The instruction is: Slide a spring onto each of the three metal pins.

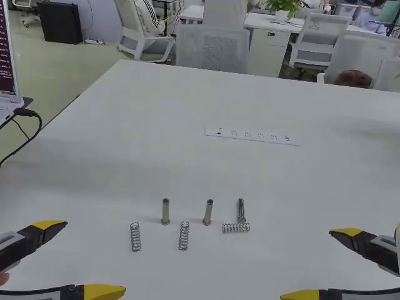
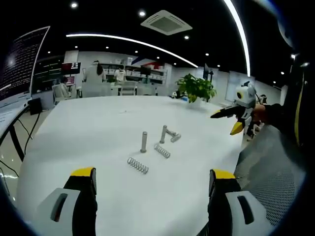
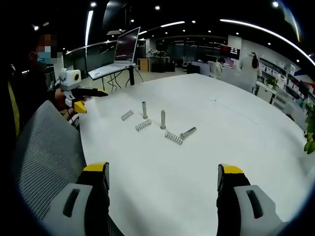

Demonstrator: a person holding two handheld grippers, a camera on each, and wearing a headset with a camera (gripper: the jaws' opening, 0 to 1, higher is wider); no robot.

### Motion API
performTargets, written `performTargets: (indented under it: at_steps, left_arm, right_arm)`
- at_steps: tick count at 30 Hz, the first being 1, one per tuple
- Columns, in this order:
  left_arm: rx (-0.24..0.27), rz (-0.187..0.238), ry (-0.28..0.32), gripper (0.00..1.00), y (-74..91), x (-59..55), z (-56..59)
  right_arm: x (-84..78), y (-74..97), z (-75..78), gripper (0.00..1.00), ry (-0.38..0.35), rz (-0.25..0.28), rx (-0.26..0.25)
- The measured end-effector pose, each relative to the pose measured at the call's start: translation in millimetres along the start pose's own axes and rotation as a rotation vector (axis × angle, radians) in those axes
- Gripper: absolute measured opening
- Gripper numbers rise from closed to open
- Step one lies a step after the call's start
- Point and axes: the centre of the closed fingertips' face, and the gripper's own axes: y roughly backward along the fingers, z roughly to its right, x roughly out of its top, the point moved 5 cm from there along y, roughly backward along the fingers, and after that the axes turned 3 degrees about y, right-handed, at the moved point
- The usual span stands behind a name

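Head view: coiled springs (image 1: 183, 235) lie beside bare silver pins (image 1: 165, 211); left gripper (image 1: 92, 257) and right gripper (image 1: 307, 264) fingers spread empty.

Table (image 1: 187, 125) plain white. Pins (image 1: 165, 211) shiny silver-grey. Springs (image 1: 135, 237) silver-grey. Fingers (image 1: 47, 226) black, yellow tips. Power strip (image 1: 252, 135) white. Chair (image 1: 212, 50) pale grey mesh.
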Motion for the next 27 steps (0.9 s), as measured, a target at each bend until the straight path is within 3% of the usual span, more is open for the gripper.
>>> performTargets:
  at_steps: [27]
  left_arm:
    - [-0.015, -0.006, 0.012, 0.92, -3.7, -1.8, 0.8]
  right_arm:
    - [11.1, 3.5, 10.9, 0.88, 0.034, -0.051, -0.004]
